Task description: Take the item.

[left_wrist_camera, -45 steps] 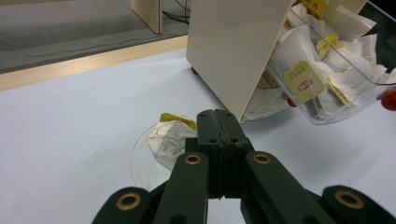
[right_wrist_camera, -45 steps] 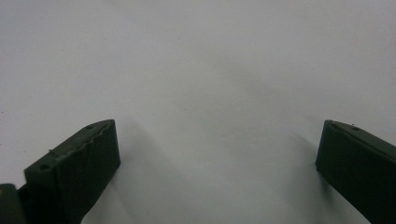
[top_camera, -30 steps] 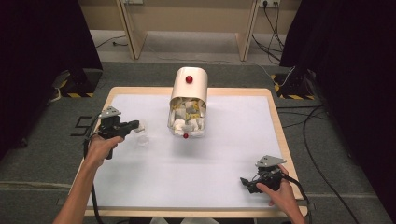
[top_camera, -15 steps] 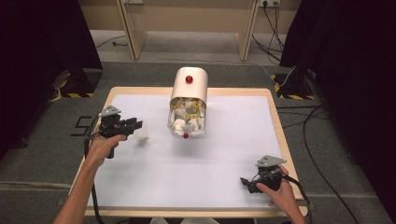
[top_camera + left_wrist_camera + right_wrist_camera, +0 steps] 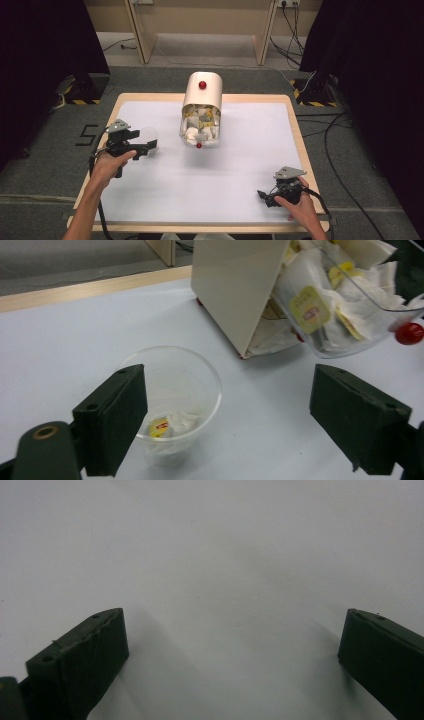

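Observation:
A clear plastic cup (image 5: 170, 392) stands on the white table top (image 5: 240, 170) at the left, with a yellow-labelled tea bag (image 5: 167, 424) lying in its bottom. My left gripper (image 5: 227, 390) hovers just above and short of the cup (image 5: 149, 135). Its jaws have just been opening and now stand wide apart with nothing between the pads. A cream dispenser box (image 5: 201, 95) at the table's middle back has a clear drawer (image 5: 345, 305) full of tea bags and a red knob (image 5: 409, 333). My right gripper (image 5: 266, 196) rests open at the front right, over bare table (image 5: 225, 580).
The wooden table edge (image 5: 295, 130) frames the white surface. Black curtains, cables and floor stands lie around the table. Room is free between the dispenser and the right gripper.
The left gripper's jaws have spread apart above the cup, and the hand has barely shifted. The right gripper has kept still.

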